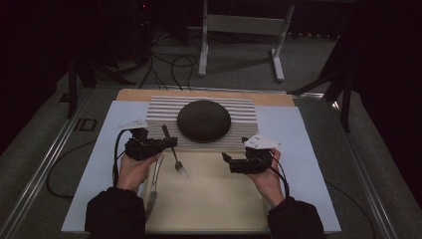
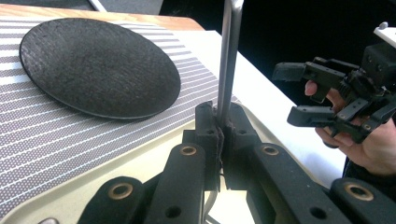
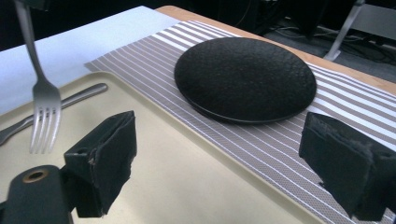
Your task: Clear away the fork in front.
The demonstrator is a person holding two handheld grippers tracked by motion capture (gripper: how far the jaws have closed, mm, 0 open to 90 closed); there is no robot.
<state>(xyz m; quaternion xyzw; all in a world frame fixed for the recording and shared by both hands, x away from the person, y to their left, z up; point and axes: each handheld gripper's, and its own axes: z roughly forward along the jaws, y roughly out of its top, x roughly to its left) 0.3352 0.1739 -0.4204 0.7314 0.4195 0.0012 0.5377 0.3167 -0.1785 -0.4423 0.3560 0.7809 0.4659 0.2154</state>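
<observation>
My left gripper has its jaws pressed together on the handle of a fork, pinching it partway along; in the left gripper view the handle rises straight up between the pads. The fork hangs tines-down above the cream tray, clear of its surface, just in front of the black plate on the striped mat. My right gripper hovers over the tray with its jaws spread wide and nothing between them. A knife lies on the tray's left side.
</observation>
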